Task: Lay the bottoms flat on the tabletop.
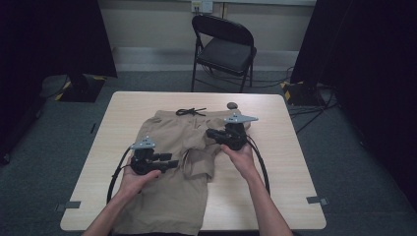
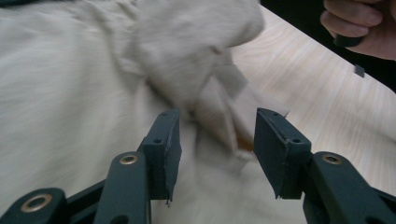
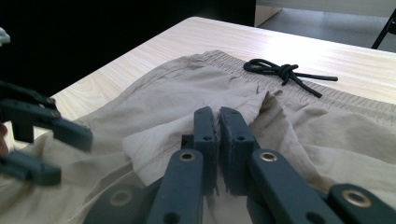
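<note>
High view: khaki shorts (image 1: 169, 162) lie flat on the table (image 1: 290, 162), waistband and black drawstring (image 1: 191, 112) at the far edge, left leg running down to the near edge. The right leg is already folded over toward the middle, its hem bunched up in the center. Right gripper (image 1: 216, 133) sits above that bunched part, pointing across toward the left one. Left gripper (image 1: 169, 161) hovers over the left leg, aimed at the same fold. So: a first fold is underway, nothing finished; the garment isn't yet a neat packet.

Left gripper view: blurry. Left gripper (image 2: 217, 149) stands roughly half-wide, nothing pinched; the pads are clear of cloth, w/ the raised flap of fabric (image 2: 205, 60) just ahead between the jaw lines. Looks like it's lining up to take that flap. The person's other hand (image 2: 359, 25) shows top right, table beyond.

Right gripper view: right gripper (image 3: 217, 122) has its jaws squeezed nearly together, and a fold of the shorts (image 3: 154, 107) is nipped between them, cloth tenting up to the tips. Drawstring (image 3: 282, 71) lies knotted on the waistband behind. The left gripper's jaws loom blurred at the left edge.

My read: early-to-mid stage. One leg lifted and brought over; left still to do are grabbing w/ the left, laying the fold flat, then folding the rest down.
</note>
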Demonstrator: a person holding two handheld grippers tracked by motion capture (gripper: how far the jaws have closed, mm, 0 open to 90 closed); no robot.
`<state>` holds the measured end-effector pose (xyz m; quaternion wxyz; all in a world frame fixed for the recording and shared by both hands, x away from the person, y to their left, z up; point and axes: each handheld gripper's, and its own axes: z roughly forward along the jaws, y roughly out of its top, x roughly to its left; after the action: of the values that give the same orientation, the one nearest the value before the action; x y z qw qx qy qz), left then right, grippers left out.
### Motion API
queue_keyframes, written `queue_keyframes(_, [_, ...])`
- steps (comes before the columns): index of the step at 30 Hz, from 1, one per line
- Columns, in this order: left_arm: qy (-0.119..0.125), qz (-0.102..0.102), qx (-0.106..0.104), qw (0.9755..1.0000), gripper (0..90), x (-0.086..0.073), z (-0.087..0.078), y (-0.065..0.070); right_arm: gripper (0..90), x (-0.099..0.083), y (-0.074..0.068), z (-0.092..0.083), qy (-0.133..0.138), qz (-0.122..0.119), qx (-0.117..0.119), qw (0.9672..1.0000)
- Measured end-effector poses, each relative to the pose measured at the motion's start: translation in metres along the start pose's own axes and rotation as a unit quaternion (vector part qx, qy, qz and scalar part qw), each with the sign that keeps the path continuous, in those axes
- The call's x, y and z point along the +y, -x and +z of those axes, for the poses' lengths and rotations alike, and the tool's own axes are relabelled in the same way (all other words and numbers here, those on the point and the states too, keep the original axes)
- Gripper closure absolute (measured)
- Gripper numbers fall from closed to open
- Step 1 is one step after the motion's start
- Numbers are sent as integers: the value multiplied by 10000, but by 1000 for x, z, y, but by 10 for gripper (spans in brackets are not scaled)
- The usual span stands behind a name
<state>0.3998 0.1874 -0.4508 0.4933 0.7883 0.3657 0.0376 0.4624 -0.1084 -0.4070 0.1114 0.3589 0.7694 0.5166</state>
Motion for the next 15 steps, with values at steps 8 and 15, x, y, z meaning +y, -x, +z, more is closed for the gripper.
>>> queue_keyframes(8, [-118,-104,342,9993,623,-13,25,-6,857,9,6,2,104,132,-23,9999])
queue_keyframes(15, [-279,24,528,9982,718,-17,38,-5,858,8,14,0,140,290,-79,9995])
